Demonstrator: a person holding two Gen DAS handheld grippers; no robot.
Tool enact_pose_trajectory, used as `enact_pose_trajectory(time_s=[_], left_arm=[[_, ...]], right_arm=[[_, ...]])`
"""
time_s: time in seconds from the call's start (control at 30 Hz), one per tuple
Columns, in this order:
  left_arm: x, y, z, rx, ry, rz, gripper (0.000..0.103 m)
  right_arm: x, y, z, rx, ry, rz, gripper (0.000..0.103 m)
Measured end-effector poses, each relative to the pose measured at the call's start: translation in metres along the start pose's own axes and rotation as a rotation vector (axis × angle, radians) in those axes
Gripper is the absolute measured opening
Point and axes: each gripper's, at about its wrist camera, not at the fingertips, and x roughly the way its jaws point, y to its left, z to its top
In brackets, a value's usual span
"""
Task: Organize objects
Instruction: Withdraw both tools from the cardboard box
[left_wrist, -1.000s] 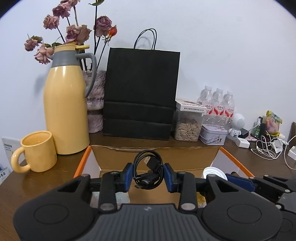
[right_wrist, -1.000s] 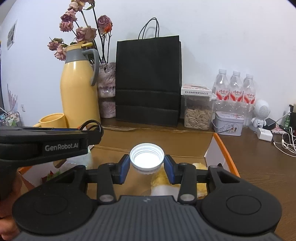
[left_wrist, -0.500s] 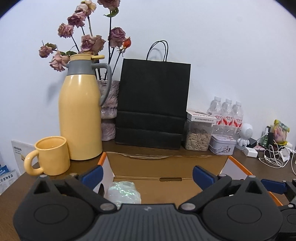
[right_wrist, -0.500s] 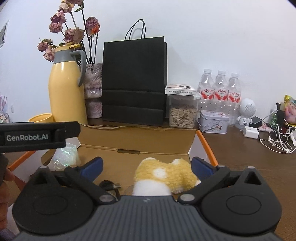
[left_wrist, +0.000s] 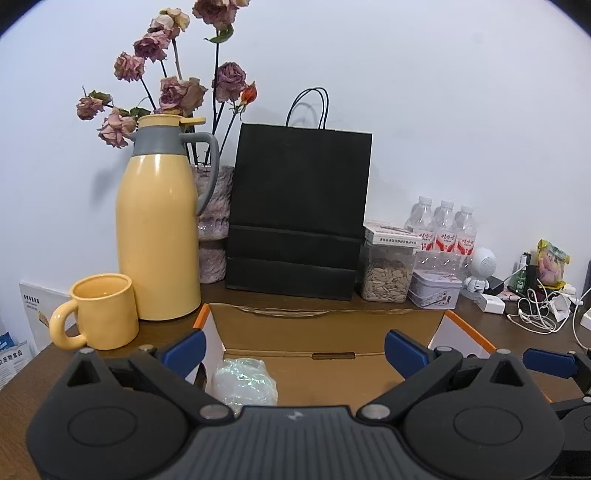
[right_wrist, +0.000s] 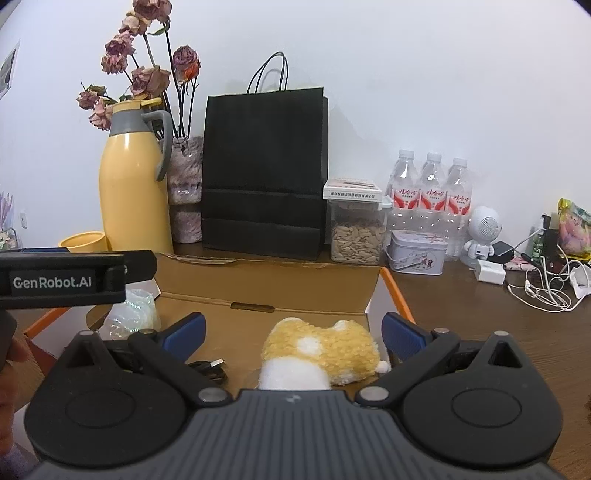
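Both grippers, left gripper (left_wrist: 293, 349) and right gripper (right_wrist: 293, 334), hung over the cardboard box (right_wrist: 266, 280) at the desk's near edge, jaws just opened wide, nothing between them. The box held the cable (right_wrist: 208, 369), plush toy (right_wrist: 332, 350) and plastic wrap (left_wrist: 242, 380). Judged mostly done; charger clutter at the desk's right edge possibly left.
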Motion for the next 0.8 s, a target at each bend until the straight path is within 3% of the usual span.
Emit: enact_pose_trajectory(time_s=[0.37, 0.8], left_arm=[[-0.032, 0.001, -0.005, 0.023, -0.024, -0.024, 0.103], [-0.072, 0.013, -0.025, 0.065, 0.065, -0.033, 0.103]], right_arm=[[-0.029, -0.006, -0.01, -0.038, -0.029, 0.005, 0.103], [-0.071, -0.008, -0.034, -0.061, -0.002, 0.005, 0.103]])
